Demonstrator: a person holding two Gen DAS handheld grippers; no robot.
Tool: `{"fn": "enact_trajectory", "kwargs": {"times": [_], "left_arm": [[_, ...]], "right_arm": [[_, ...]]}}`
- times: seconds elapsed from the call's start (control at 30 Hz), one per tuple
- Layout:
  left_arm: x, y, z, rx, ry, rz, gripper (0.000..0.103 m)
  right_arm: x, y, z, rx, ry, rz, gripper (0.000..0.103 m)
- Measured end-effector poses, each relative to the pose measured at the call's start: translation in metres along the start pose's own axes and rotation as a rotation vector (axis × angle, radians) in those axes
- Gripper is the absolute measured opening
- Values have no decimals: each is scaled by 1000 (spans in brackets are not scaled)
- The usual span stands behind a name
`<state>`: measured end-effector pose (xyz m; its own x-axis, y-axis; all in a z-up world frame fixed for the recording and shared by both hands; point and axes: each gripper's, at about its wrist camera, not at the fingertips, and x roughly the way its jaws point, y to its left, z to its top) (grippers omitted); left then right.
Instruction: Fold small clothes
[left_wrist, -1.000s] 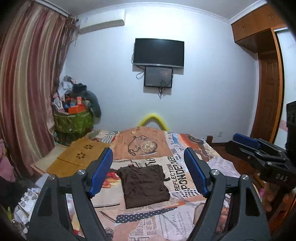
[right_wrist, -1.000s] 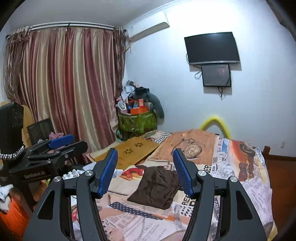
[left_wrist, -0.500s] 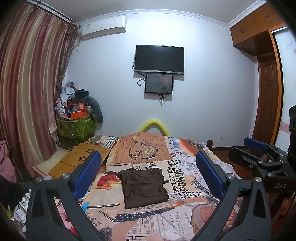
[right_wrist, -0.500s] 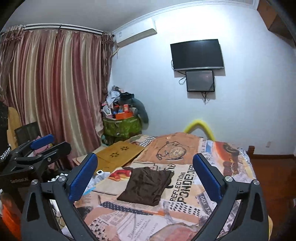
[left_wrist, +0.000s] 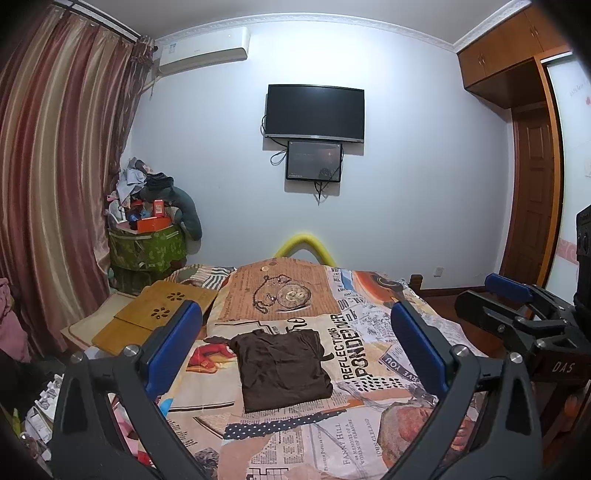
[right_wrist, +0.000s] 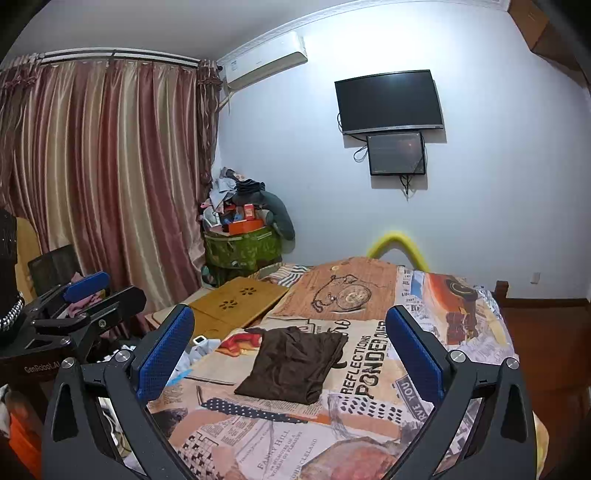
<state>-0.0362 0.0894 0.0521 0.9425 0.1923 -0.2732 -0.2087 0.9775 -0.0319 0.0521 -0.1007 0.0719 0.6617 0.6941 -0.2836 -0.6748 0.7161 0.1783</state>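
Since a second ago: jaws of both grippers spread from partly closed to fully apart, nothing between them; brown garment (left_wrist: 282, 369) unmoved on the bed.

Folded into a rough rectangle, lying flat on the printed bedspread (left_wrist: 354, 435), ahead of and below both grippers, touched by neither. Long axis running away from the left gripper (left_wrist: 295, 350), near edge squared toward it; seen from the right gripper (right_wrist: 290, 350), same axis slanting up and to the right, near corner pointing left. Small dark strap or loop poking out at the garment's right edge, too small to identify.

Left wrist view only: right gripper (left_wrist: 524, 317) off to the right, side-on, beside a wooden door (left_wrist: 532, 206) and overhead cabinet (left_wrist: 509, 40). Right wrist view only: left gripper (right_wrist: 85, 306) off to the left, in front of the full width of the striped curtain (right_wrist: 110, 166); small white object near the bed's left edge, unclear.

Beyond the garment, in both: wooden lap tray (left_wrist: 162, 314) to the left, cluttered green bin (left_wrist: 147, 247) behind it, yellow curved tube (left_wrist: 304, 243) at the bed's far end, wall television (left_wrist: 314, 112) with a smaller screen (left_wrist: 314, 160) beneath, air conditioner (left_wrist: 203, 48) above left.

Bed's near edge cut off by the gripper frames; floor clutter at lower left dark and indistinct.
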Motion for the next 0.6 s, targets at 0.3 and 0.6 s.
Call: {"fn": "enact_trajectory", "kwargs": {"times": [0.3, 0.6], "left_arm": [[3, -1, -1, 5, 5, -4, 103], [5, 2, -2, 2, 11, -11, 103]], "right_arm": [[-4, 0, 2, 11, -10, -11, 103], [-5, -1, 3, 17, -12, -16, 103]]}}
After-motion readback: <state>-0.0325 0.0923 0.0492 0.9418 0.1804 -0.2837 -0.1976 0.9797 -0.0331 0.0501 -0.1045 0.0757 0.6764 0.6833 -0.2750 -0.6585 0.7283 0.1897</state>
